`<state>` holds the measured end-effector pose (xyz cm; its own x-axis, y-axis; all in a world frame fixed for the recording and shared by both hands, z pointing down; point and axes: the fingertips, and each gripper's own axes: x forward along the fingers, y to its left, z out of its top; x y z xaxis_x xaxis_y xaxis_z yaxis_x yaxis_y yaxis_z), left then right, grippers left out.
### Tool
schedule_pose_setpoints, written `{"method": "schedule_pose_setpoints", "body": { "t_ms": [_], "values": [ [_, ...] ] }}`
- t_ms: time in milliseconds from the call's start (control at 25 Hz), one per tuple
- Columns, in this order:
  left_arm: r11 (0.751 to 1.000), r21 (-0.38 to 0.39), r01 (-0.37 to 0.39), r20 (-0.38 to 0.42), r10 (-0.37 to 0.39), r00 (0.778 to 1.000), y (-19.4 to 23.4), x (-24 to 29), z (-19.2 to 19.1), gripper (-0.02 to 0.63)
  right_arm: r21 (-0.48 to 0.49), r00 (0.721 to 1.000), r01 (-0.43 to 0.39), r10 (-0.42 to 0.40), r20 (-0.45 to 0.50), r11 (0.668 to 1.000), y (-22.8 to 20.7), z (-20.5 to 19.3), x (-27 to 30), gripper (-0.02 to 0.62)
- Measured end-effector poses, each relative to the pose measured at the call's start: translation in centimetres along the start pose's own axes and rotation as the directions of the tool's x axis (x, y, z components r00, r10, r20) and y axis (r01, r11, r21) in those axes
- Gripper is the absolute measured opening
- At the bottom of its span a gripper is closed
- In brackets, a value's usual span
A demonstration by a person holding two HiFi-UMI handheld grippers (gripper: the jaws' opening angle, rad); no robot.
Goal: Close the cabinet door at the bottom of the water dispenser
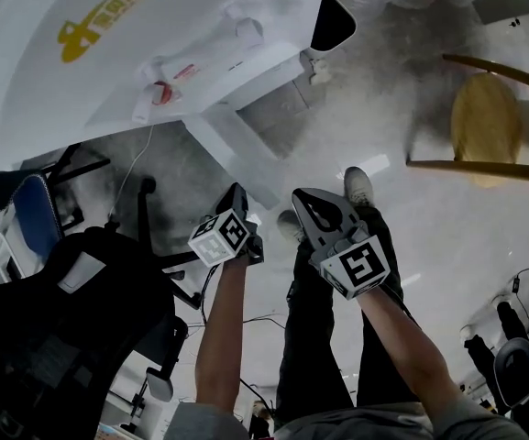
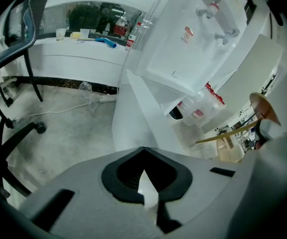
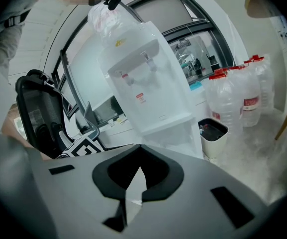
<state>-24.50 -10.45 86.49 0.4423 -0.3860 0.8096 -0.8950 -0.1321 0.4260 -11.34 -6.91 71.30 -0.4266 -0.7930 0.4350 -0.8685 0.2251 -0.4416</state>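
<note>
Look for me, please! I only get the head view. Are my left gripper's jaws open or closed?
Observer: Closed. The left gripper view shows the left gripper with its jaws together and nothing between them.
Operator: Can you peek inside the cabinet?
Observer: Yes. The right gripper view looks into the open cabinet under the water dispenser; it looks white inside, and I can't make out anything stored.
Operator: What else is nearby?
Observer: The left gripper view shows a white counter with cups on it.
</note>
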Motion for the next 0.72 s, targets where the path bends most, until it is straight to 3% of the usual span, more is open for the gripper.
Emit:
{"method": "schedule_pose_setpoints", "body": {
  "t_ms": [360,720],
  "values": [
    [0.993,-0.118,0.002,0.013,0.000,1.000,-3.8,2.2,0.5,0.005,0.007,0.999,0.020,-0.020,0.026,1.000,-3.4,1.5,-1.1,0.009],
    [0.961,-0.277,0.005,0.037,0.005,0.999,-7.3,4.5,1.7,0.005,0.002,0.998,0.032,-0.032,0.046,0.999,-6.8,3.2,-1.7,0.009]
  ]
}}
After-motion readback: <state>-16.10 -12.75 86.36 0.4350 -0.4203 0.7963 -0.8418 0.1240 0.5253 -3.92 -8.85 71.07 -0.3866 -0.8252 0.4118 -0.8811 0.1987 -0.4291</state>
